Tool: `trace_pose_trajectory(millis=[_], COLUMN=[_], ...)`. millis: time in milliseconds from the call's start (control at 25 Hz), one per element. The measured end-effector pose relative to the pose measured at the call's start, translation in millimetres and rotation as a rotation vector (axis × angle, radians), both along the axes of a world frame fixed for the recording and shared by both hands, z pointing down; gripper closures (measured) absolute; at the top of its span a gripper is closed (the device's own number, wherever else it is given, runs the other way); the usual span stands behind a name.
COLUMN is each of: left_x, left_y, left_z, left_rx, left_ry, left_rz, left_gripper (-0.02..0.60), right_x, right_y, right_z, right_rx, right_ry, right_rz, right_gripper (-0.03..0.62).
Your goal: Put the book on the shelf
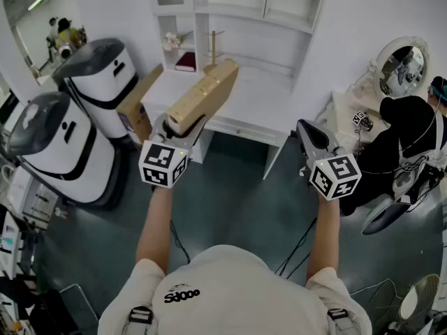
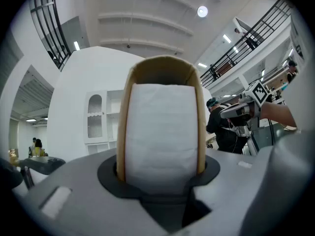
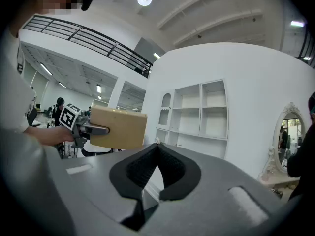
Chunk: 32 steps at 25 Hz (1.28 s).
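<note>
A thick tan-covered book point(image 1: 206, 95) with white pages point(image 2: 161, 127) sticks out level from my left gripper point(image 1: 183, 124), which is shut on its near end. In the head view the book's far end hangs over the front of the white desk point(image 1: 258, 93) that carries the white shelf unit point(image 1: 230, 5). My right gripper point(image 1: 311, 137) is off to the right, in front of the desk, with its jaws shut and nothing between them point(image 3: 156, 149). In the right gripper view the book point(image 3: 118, 128) shows side-on at the left, with the shelf compartments point(image 3: 199, 107) behind it.
Two white-and-black machines point(image 1: 105, 82) point(image 1: 56, 145) and a cardboard box point(image 1: 140, 103) stand left of the desk. A dark red book point(image 1: 186, 61) and a wooden stand point(image 1: 213, 47) sit in the shelf's lower left. At the right are an oval mirror point(image 1: 404, 65) and black clothing point(image 1: 398, 138).
</note>
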<state>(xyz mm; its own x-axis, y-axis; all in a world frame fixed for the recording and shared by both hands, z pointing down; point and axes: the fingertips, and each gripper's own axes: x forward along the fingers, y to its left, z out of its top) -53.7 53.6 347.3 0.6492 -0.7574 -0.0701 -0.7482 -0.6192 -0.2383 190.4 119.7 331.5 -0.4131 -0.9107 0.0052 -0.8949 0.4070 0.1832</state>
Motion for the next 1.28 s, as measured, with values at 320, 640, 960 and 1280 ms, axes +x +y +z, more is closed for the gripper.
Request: trace_pose_trajectory(millis=[320,640,960,1280], left_x=[-9,-36,-76,-110], left_y=[-3,-3,-1,-10], left_z=[-1,6,22,37], left_rx=[-0.001,-0.010,-0.024,-0.063], left_ry=[0.007,0.016,0.003,0.014], left_rz=[-0.003,0.008,0.039,0.038], left_gripper=[0.336,0.336,0.336,0.336], right_x=[-14,-36,-74,-100], right_y=[-3,-6,-2,-10], right_z=[-3,-9,14,25], right_rx=[0.006,0.003,-0.031,-0.067], right_ry=[0.014,-0.107,-0.102,-0.136], right_rz=[-0.029,-0.022,0.027,0.053], right_gripper=[0.592,0.594,0.594,0.594])
